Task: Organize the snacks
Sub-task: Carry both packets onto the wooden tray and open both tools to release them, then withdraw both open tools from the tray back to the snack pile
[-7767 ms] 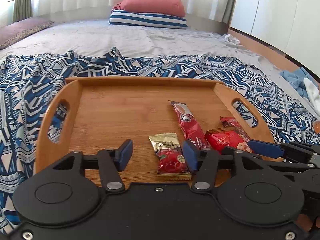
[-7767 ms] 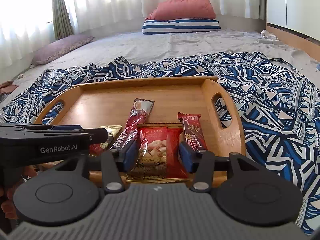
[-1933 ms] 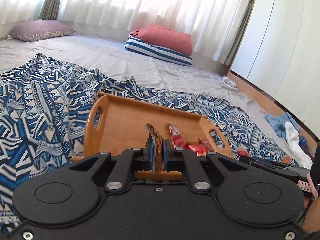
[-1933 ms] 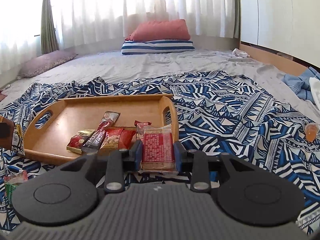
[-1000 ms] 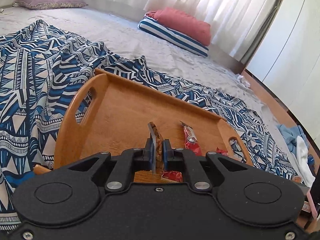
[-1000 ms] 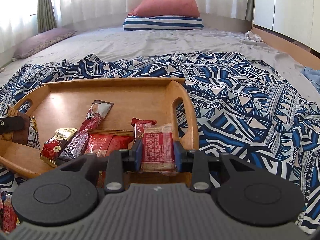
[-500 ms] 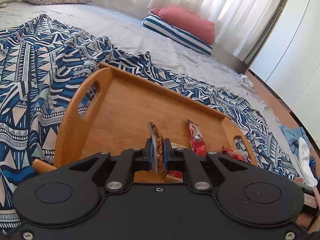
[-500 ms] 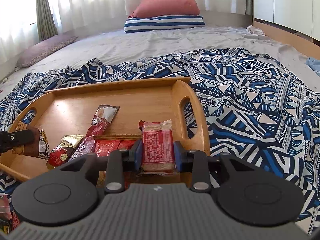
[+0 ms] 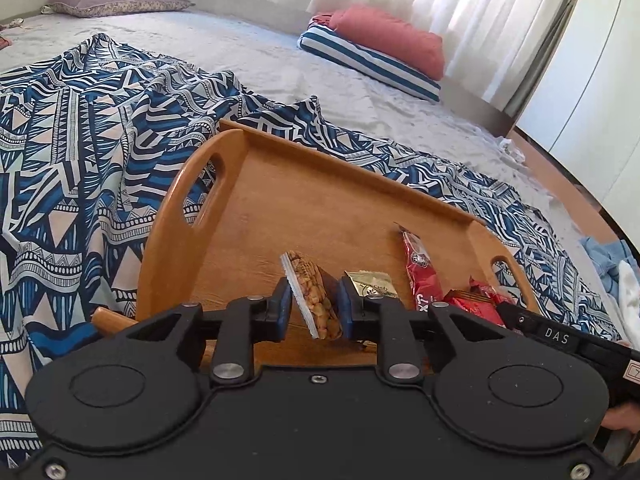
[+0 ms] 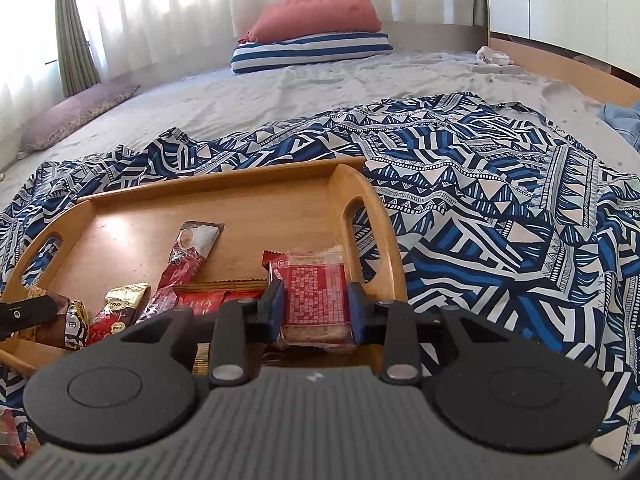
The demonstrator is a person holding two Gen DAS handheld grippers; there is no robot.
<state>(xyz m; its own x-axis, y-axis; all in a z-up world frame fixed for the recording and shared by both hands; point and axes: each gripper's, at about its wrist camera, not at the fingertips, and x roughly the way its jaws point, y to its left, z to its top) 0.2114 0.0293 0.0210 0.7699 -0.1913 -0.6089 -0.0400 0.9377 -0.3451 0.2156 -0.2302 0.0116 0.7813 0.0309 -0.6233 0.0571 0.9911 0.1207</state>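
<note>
A grey bed (image 10: 320, 92) fills the room, with white curtains behind it and a blue-and-white patterned cloth (image 10: 500, 208) spread over its near part. On that cloth sits the wooden tray with cut-out handles (image 9: 188, 240), and the snacks lie along its near edge.

My left camera shows what the right one cannot: my right gripper's black body reaching in at the tray's near right corner, and the bare left half of the tray floor. My right camera shows the other side of things: the far right handle of the tray close by, and my left gripper's finger entering over the near left corner.

On the tray floor I see a long red stick packet (image 10: 188, 256), a small gold-and-red candy packet (image 10: 116, 312) and a flat red packet (image 10: 204, 300) side by side near the front edge.

My left gripper (image 9: 312, 308) has its jaws opening, narrowly apart. A clear-wrapped peanut bar (image 9: 312, 296) stands on edge between them, tilted; it leans on the right pad, and a gap shows at the left pad.

My right gripper (image 10: 316, 308) has its jaws opening too, moderately apart. A square clear-wrapped red biscuit packet (image 10: 316, 296) lies flat between them, over the tray's near right corner; I cannot tell if the pads are pressing it.
</note>
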